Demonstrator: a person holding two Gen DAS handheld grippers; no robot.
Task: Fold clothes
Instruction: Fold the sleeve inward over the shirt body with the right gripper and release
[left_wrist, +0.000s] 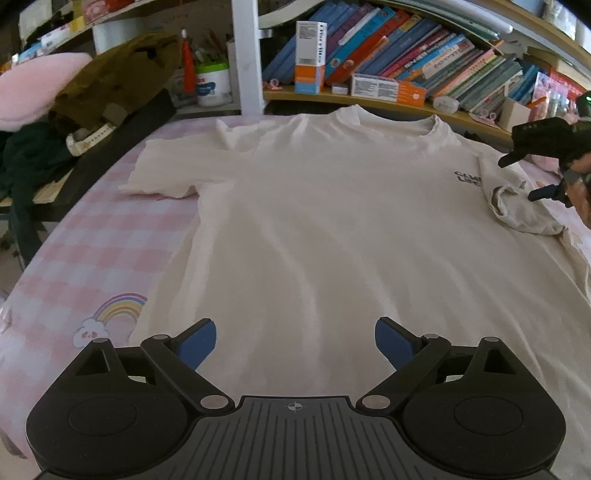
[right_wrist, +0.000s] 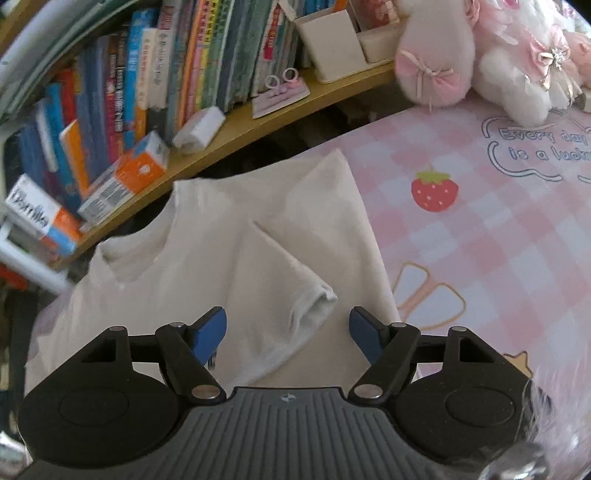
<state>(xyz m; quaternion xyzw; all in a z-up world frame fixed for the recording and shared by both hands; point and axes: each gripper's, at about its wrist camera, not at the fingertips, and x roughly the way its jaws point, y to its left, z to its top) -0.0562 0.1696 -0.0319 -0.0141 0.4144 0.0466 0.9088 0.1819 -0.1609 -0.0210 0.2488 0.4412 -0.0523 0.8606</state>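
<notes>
Cream T-shirt (left_wrist: 314, 229) lies flat on the pink checked sheet (left_wrist: 92, 258), filling the frame centre, its right-side sleeve (right_wrist: 291, 295) folded inward. Left gripper (left_wrist: 295, 341) and right gripper (right_wrist: 288, 328) hover with jaws apart.

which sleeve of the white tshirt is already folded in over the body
The sleeve by the right gripper is folded inward onto the t-shirt. The other sleeve lies spread flat on the pink checked cover.
</notes>
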